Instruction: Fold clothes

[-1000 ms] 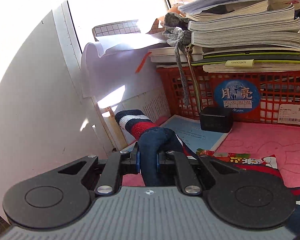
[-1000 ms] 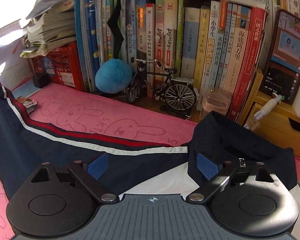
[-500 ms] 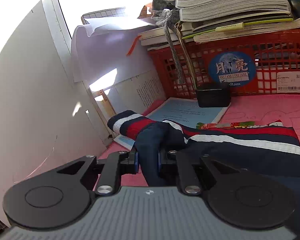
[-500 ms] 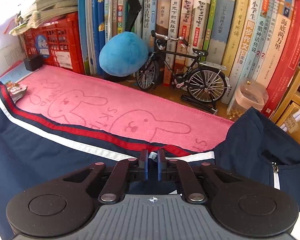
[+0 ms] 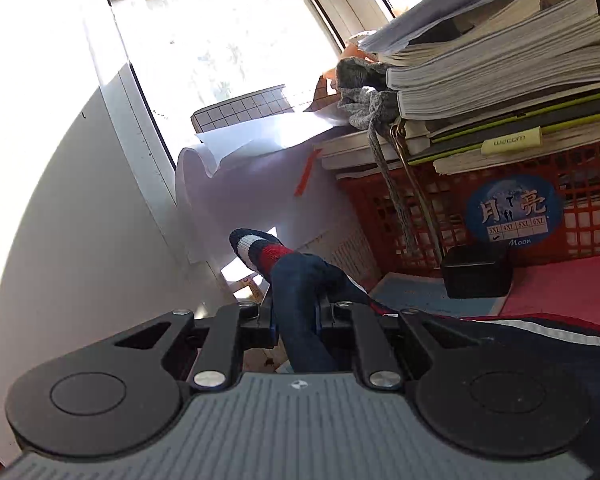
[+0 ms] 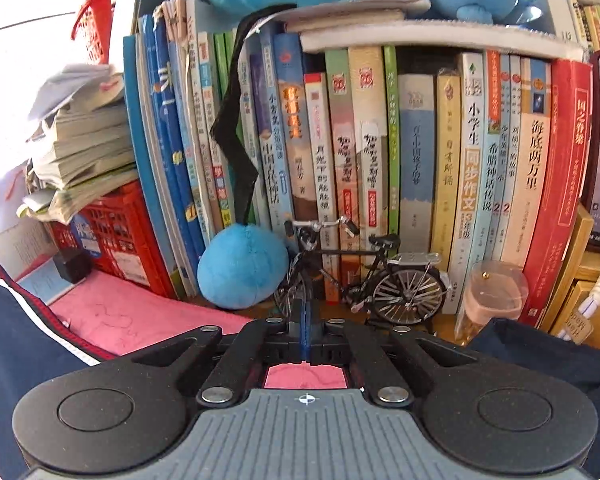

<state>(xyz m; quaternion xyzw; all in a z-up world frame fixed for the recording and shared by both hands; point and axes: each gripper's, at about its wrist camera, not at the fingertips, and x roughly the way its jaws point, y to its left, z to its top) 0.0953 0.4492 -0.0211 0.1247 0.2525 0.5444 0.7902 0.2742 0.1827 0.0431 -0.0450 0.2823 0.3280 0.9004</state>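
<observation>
Since a second ago the right gripper (image 6: 305, 334) has snapped its fingers together, with no cloth visible between them, while the left gripper (image 5: 296, 316) stays clamped on the navy sleeve (image 5: 300, 300), its red-and-white striped cuff (image 5: 260, 250) raised toward the window (image 5: 220, 40). Navy jacket (image 6: 16, 340) lies left and right over the pink mat (image 6: 140, 316), before the red crate (image 5: 540, 216) and far bookshelf (image 6: 380, 152).

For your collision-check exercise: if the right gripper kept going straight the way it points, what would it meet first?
Probably the model bicycle standing before the row of books; the shut right gripper lines up with its front wheel, though depth is uncertain.
</observation>
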